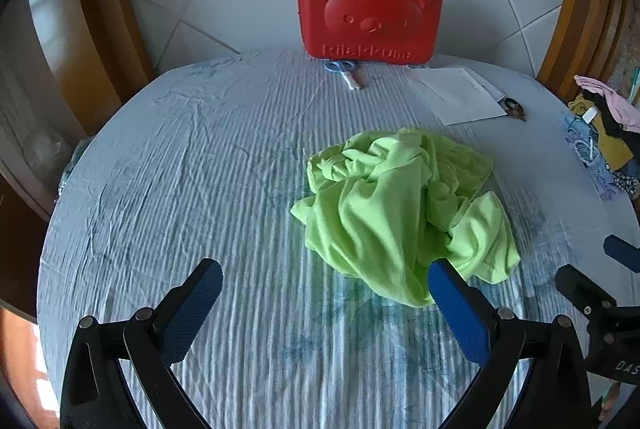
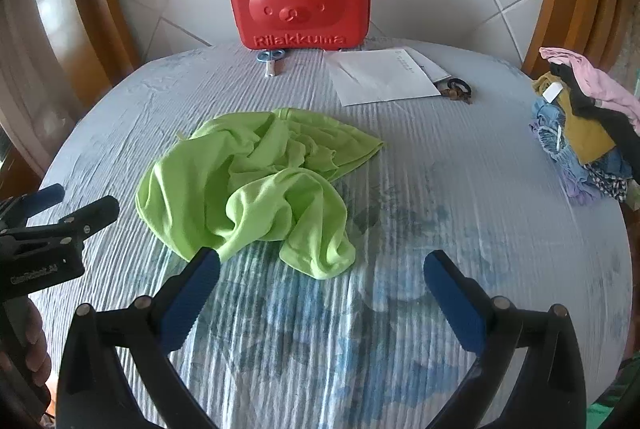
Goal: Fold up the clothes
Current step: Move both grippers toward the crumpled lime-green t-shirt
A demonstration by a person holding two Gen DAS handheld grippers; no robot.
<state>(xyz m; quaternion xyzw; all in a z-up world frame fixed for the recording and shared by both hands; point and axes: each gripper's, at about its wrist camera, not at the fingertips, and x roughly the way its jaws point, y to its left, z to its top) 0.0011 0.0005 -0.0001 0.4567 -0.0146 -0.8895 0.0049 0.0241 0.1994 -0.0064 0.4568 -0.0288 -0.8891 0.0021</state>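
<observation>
The left gripper (image 1: pixel 324 289) and right gripper (image 2: pixel 322 275), black with blue-padded fingers, hang spread wide and empty just short of the crumpled lime-green knit garment (image 1: pixel 400 205) bunched mid-table on the pale-blue crinkled tablecloth (image 1: pixel 200 157), where pinching tangled layers would likely fold a lump.

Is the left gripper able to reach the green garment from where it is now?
Probably yes. The left gripper is open just before the crumpled green garment, and only bare tablecloth lies between them.
</observation>
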